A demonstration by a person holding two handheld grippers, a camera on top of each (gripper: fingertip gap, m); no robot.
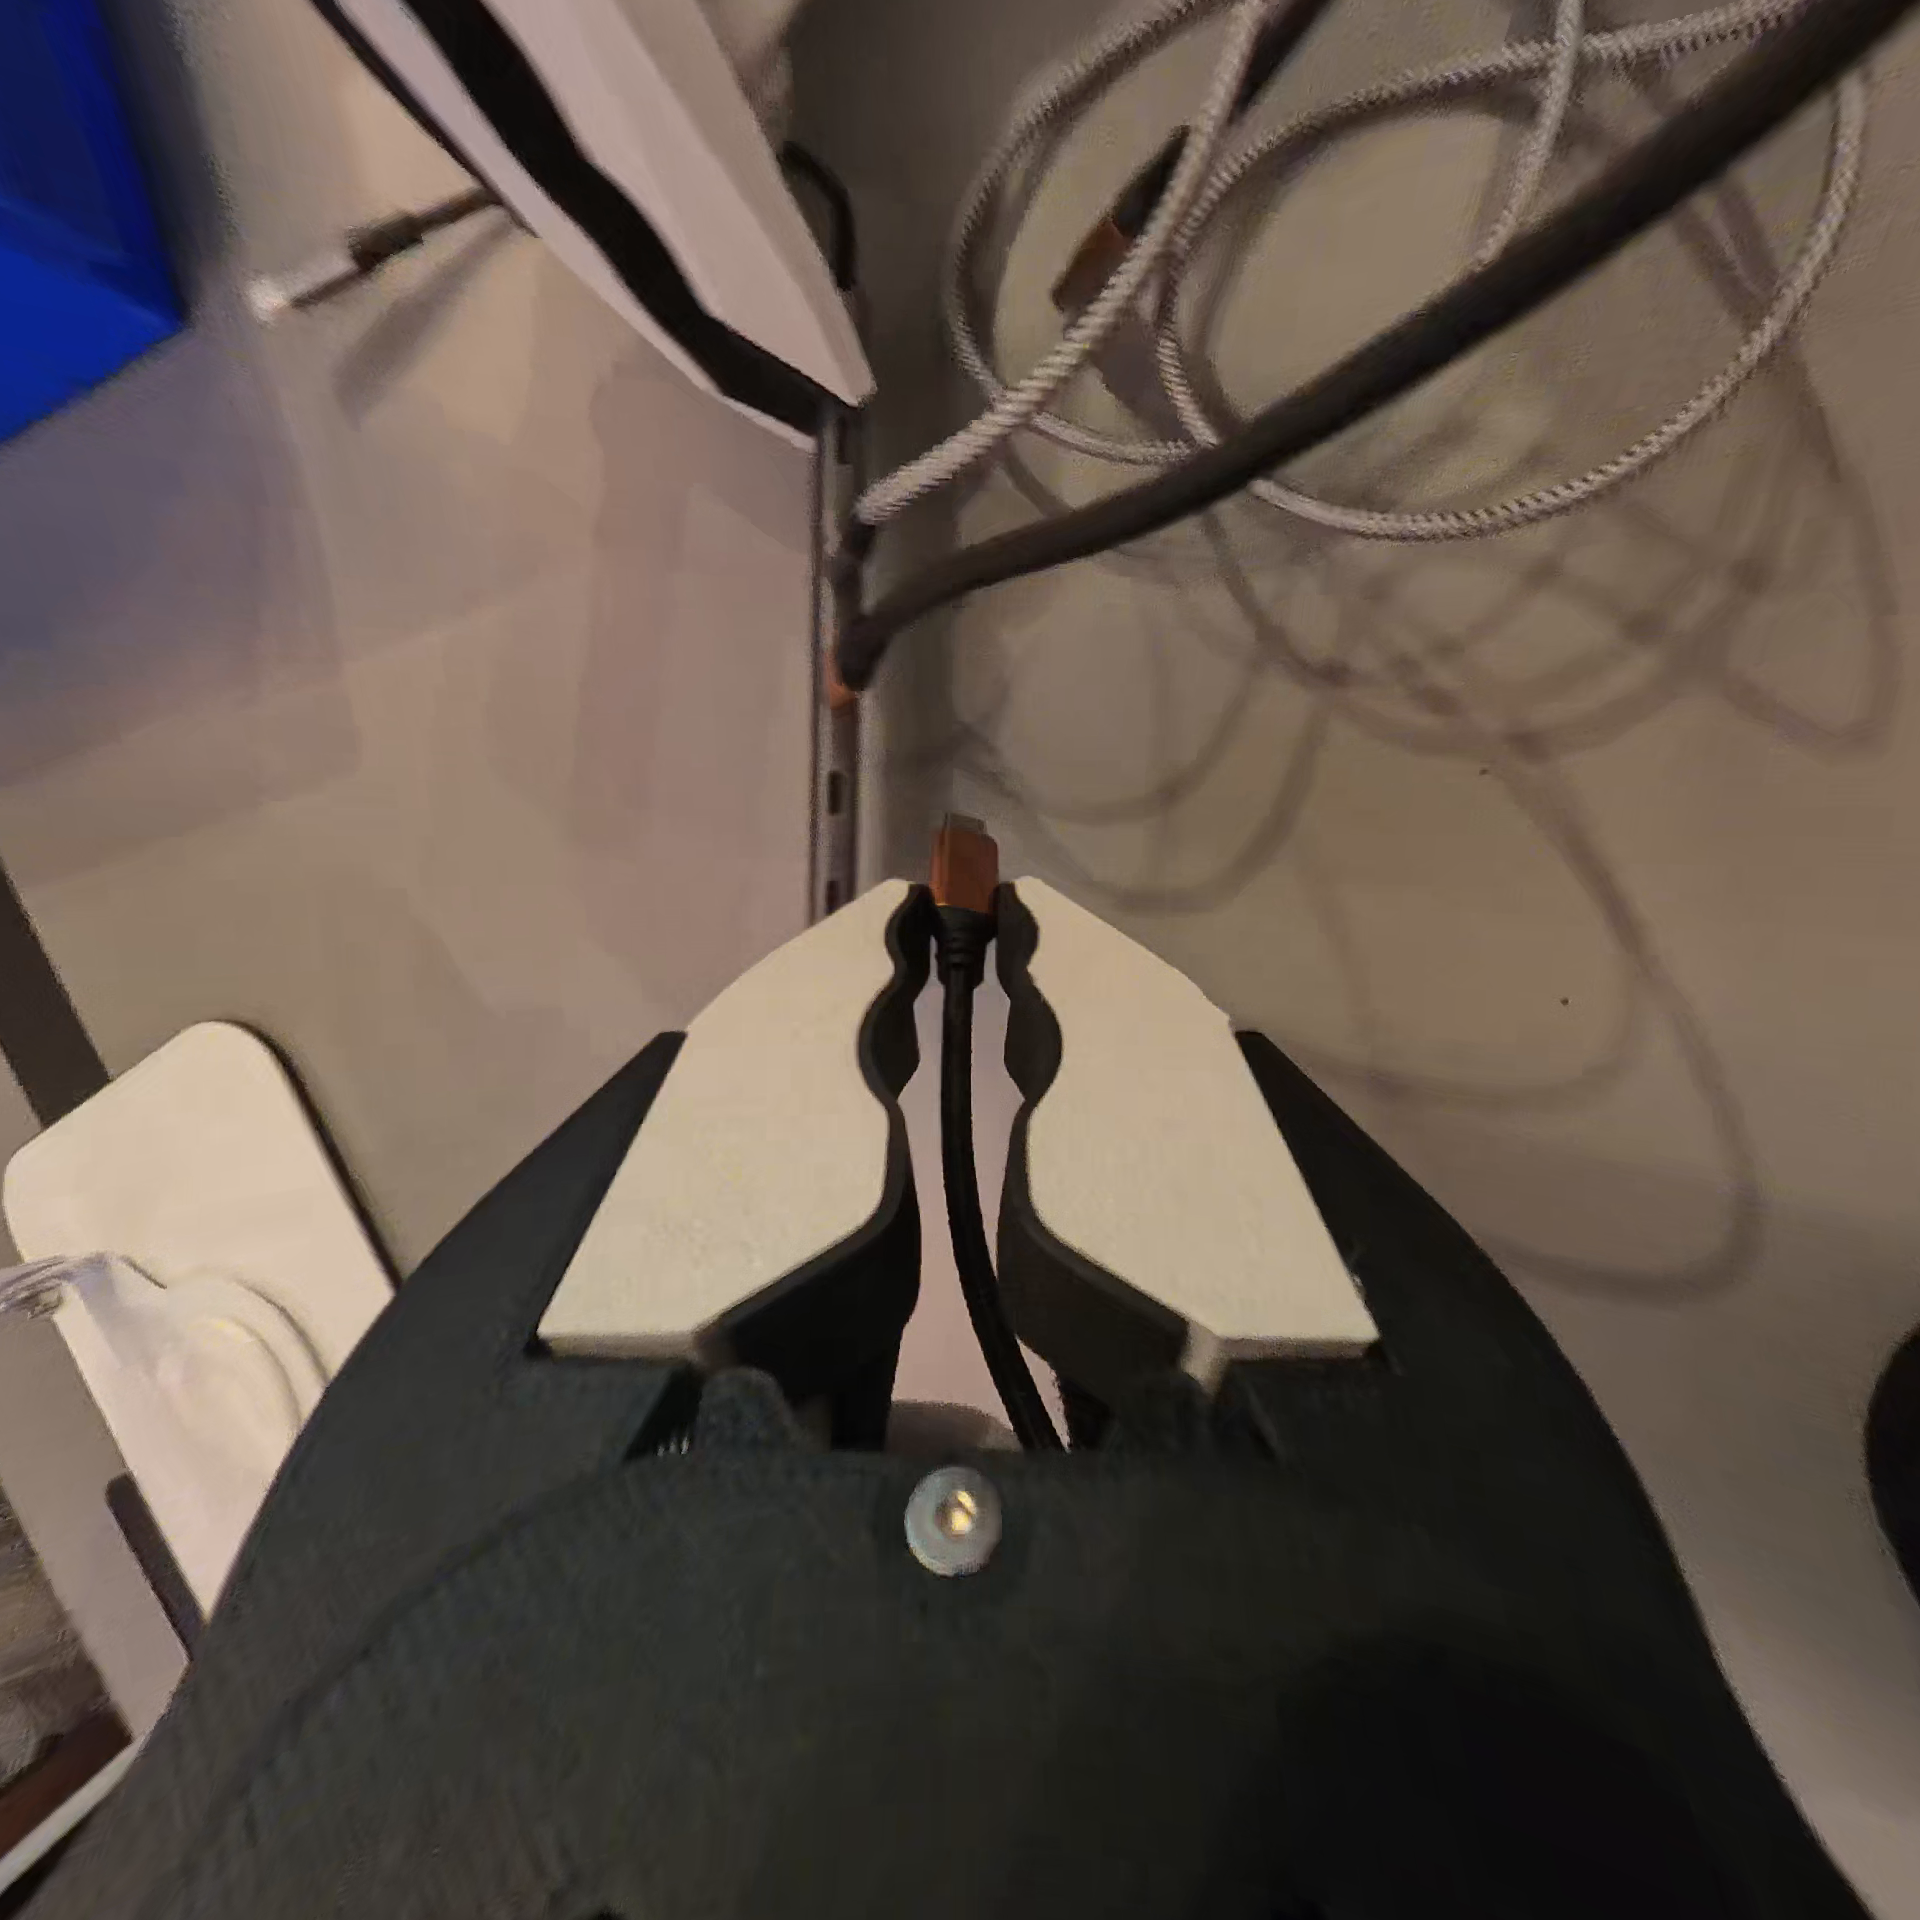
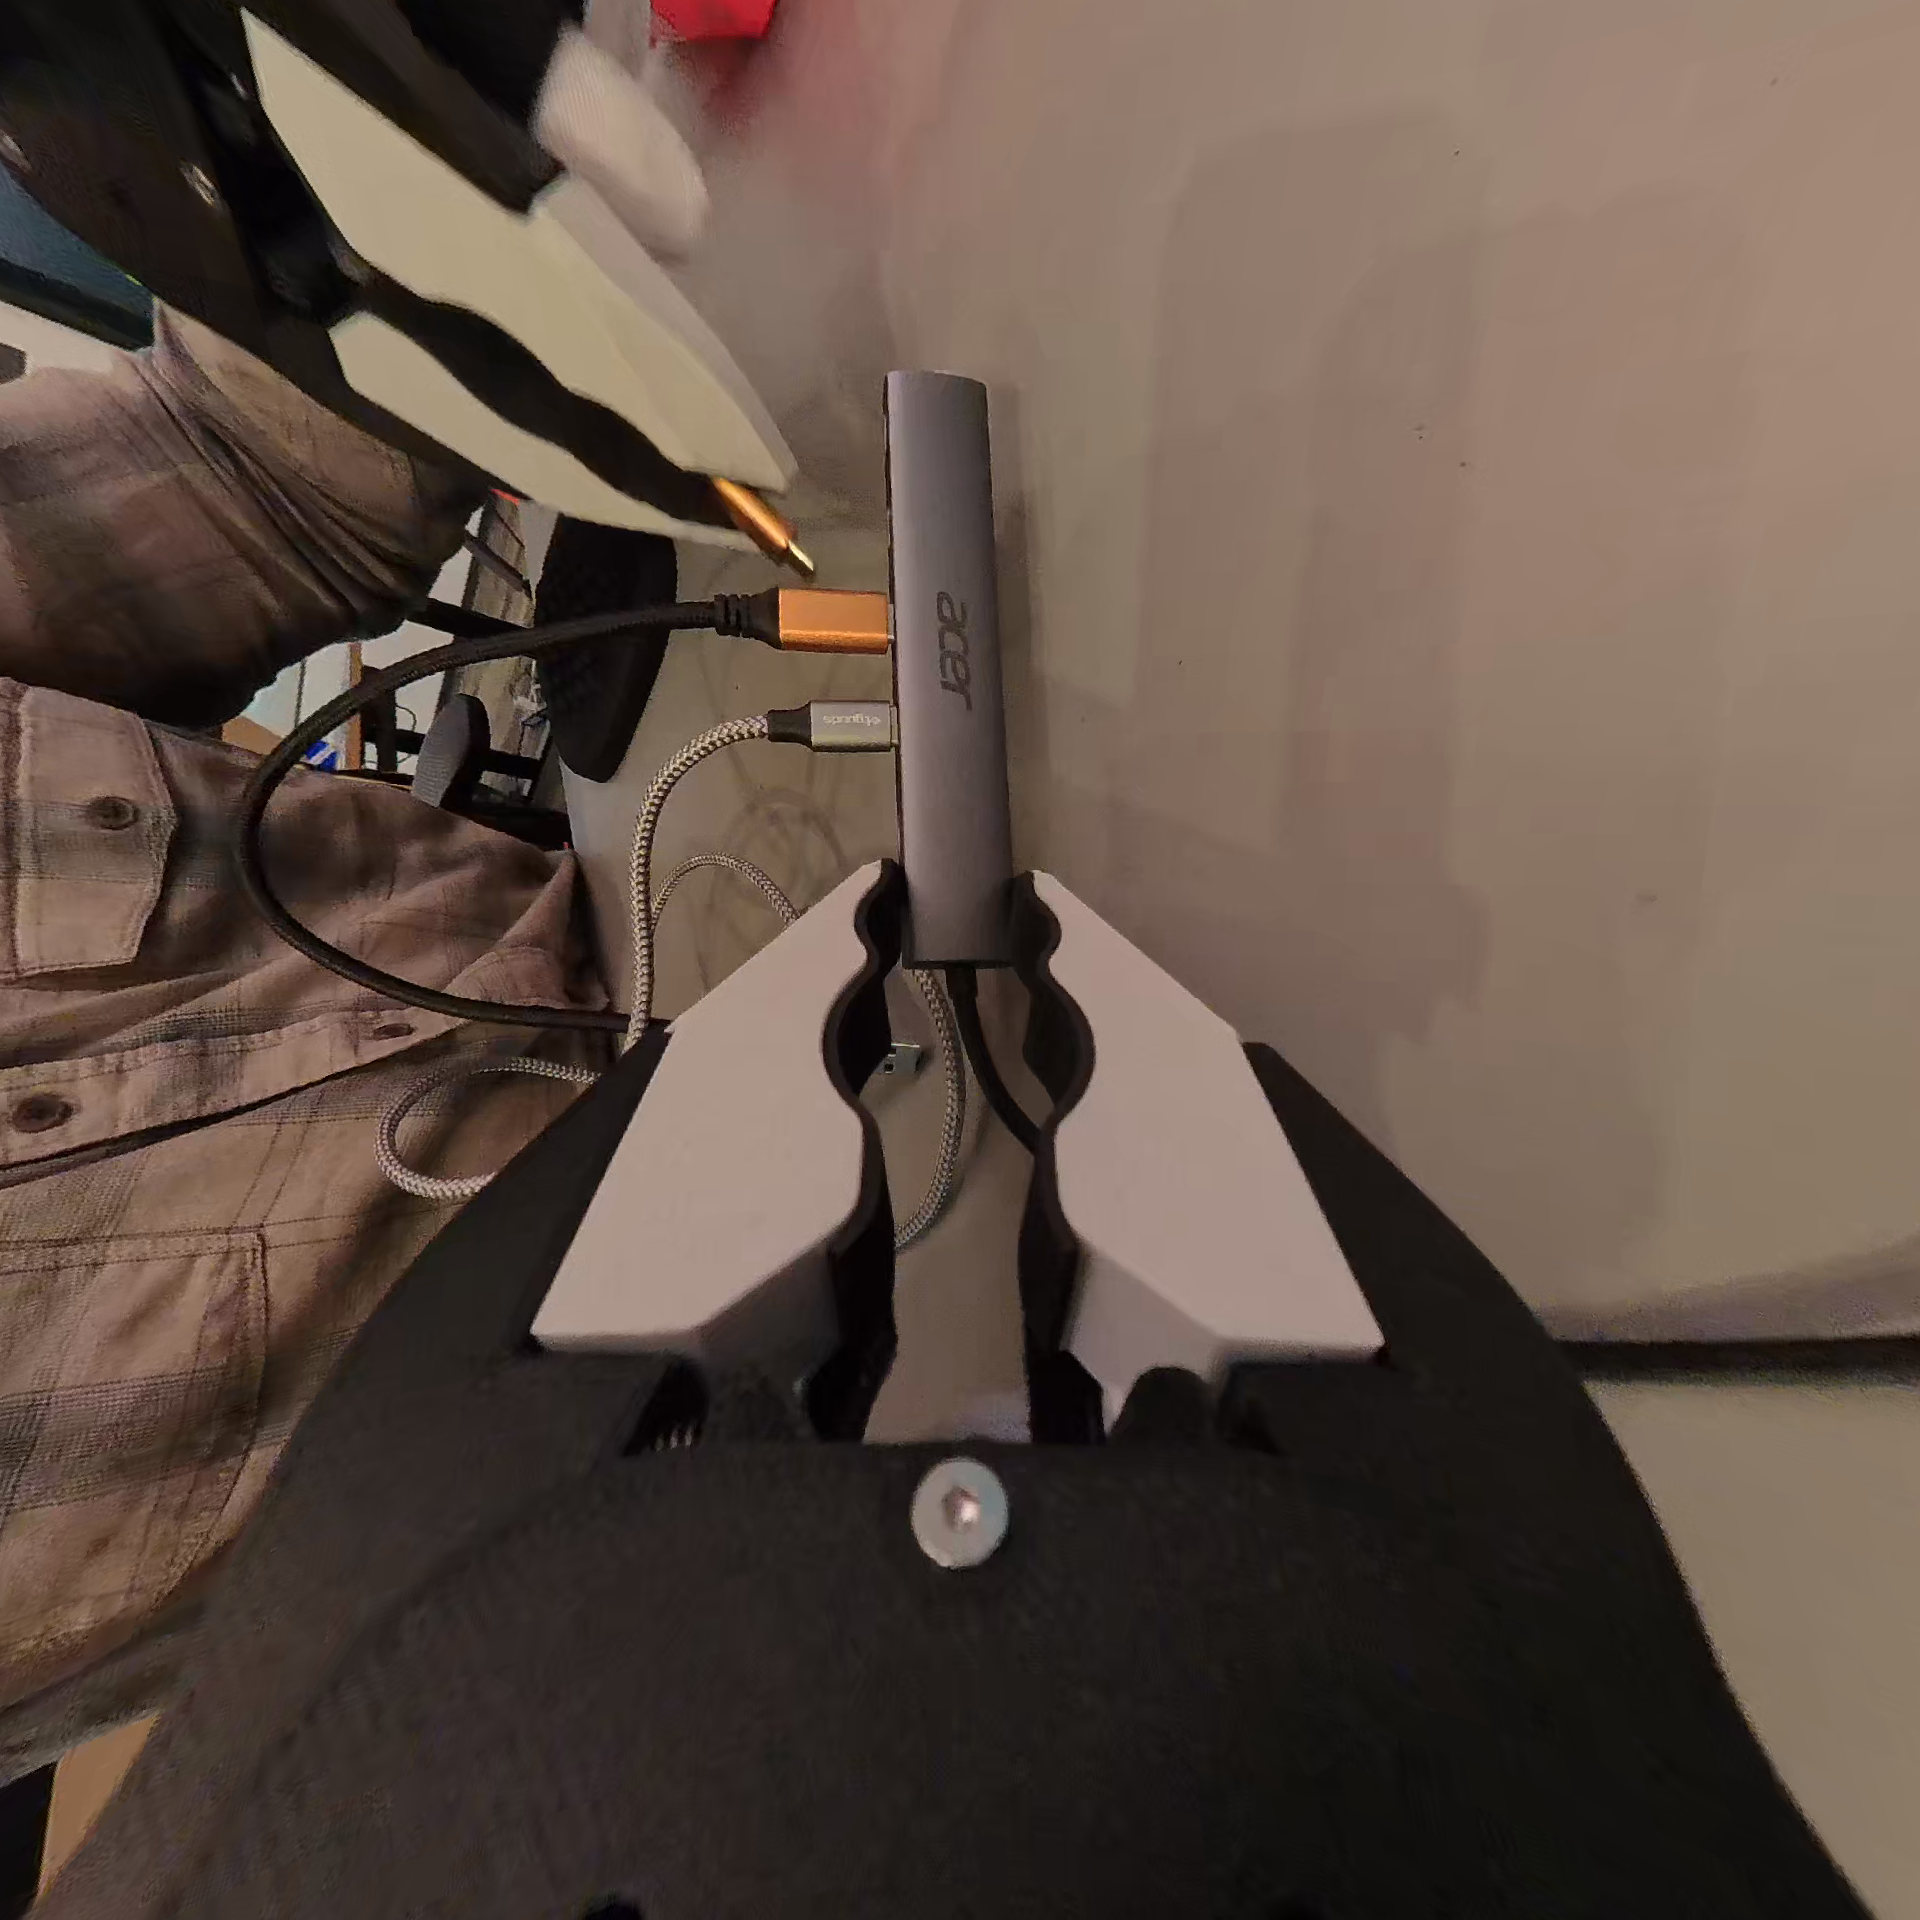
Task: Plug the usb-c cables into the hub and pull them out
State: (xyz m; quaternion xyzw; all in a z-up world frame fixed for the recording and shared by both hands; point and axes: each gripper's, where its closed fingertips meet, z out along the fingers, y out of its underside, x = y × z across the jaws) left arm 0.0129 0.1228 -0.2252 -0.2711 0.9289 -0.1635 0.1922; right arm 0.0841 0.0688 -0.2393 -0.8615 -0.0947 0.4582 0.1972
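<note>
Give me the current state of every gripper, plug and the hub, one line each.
left gripper: shut on the free copper plug.
free copper plug: unplugged, tip close to the hub's port edge.
right gripper: shut on the hub's near end.
hub: held, two cables plugged in.
copper plug on black cable: seated in hub.
grey plug on braided cable: seated in hub.

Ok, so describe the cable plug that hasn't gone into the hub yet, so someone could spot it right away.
Find the grey hub that the right gripper clamps at its near end. Two plugs already sit in its side: an orange-shelled one and a grey one. The loose plug is the orange one above them, pinched in the left gripper, its metal tip bare and short of the hub.
</note>
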